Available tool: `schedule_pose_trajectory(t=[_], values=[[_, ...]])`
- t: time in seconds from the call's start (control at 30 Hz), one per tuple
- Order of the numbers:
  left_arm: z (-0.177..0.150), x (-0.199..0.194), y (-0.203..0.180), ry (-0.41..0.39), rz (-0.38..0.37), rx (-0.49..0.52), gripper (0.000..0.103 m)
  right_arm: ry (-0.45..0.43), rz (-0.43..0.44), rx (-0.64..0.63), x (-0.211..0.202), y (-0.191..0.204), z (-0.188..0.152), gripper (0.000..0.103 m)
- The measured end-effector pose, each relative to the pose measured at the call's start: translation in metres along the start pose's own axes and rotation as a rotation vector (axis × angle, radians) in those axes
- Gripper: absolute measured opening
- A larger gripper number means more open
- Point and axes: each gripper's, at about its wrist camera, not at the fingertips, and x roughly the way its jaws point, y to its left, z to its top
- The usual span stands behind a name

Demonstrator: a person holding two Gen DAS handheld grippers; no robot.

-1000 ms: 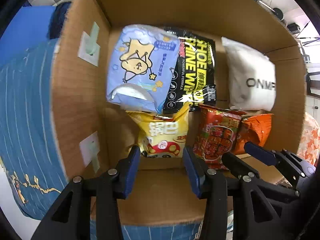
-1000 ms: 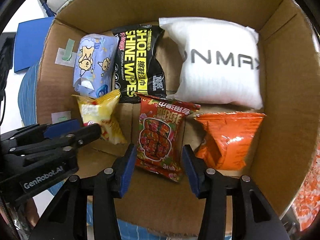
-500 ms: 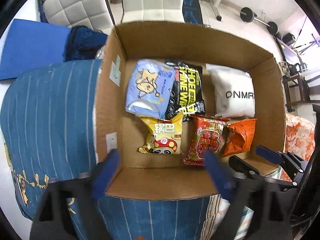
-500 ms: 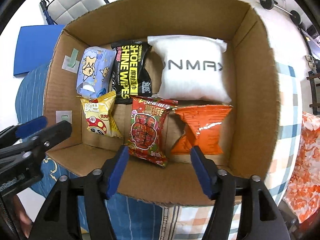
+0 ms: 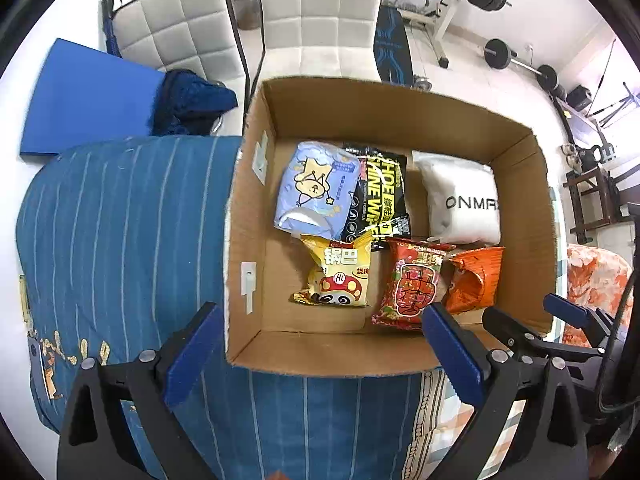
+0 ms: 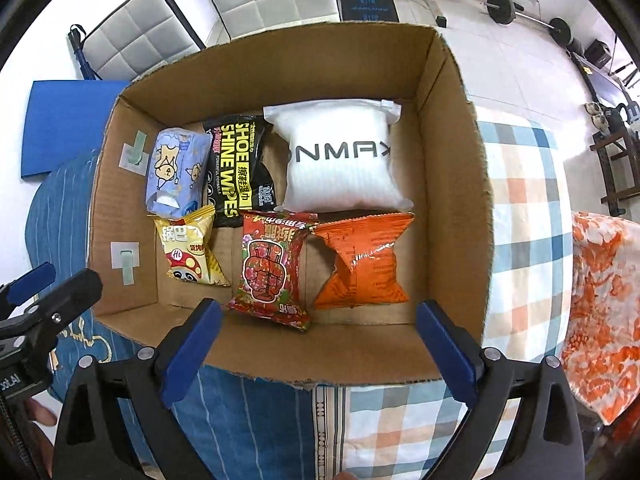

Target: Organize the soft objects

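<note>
A cardboard box (image 5: 244,208) (image 6: 456,184) sits open on a bed. Inside lie a blue tissue pack (image 5: 316,192) (image 6: 176,168), a black shoe-wipes pack (image 5: 380,196) (image 6: 236,168), a white pouch (image 5: 464,200) (image 6: 340,160), a yellow snack bag (image 5: 340,276) (image 6: 190,252), a red snack bag (image 5: 412,284) (image 6: 272,268) and an orange snack bag (image 5: 476,280) (image 6: 364,260). My left gripper (image 5: 320,356) is open and empty, raised above the box's near wall. My right gripper (image 6: 316,352) is open and empty, also above the near wall. Each gripper shows at the other view's edge.
The bed has a blue striped cover (image 5: 120,240) on the left and a checked cover (image 6: 524,208) on the right. An orange patterned cloth (image 6: 600,280) lies at far right. Grey padded chairs (image 5: 320,8), a blue mat (image 5: 84,96) and gym equipment (image 5: 496,52) stand beyond.
Both grippers have pulled back up and out of the box, and their jaws have opened wider. The packs in the box have stayed in place.
</note>
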Motion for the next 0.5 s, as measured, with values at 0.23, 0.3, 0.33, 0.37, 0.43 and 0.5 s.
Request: schedule_pose_trajectory(t=[0.23, 0.3, 0.33, 0.37, 0.43, 0.5], values=[[-0.022, -0.039, 0.001, -0.080, -0.010, -0.013, 0.102, -0.061, 0.014, 0.011, -0.032, 0.000, -0.019, 0.100], [-0.032, -0.053, -0.001, -0.105, -0.008, -0.011, 0.102, -0.089, 0.024, 0.018, -0.048, -0.001, -0.030, 0.100], [-0.038, -0.063, -0.002, -0.121, -0.008, -0.005, 0.102, -0.105, 0.026, 0.020, -0.057, -0.002, -0.036, 0.100], [-0.044, -0.071, -0.004, -0.138, -0.009, 0.001, 0.102, -0.118, 0.027, 0.021, -0.064, -0.002, -0.041, 0.100], [-0.056, -0.087, -0.007, -0.170, -0.009, 0.016, 0.102, -0.147, 0.026, 0.018, -0.081, -0.003, -0.054, 0.100], [-0.070, -0.104, -0.008, -0.204, -0.004, 0.023, 0.102, -0.180, 0.030, 0.018, -0.101, -0.004, -0.070, 0.100]])
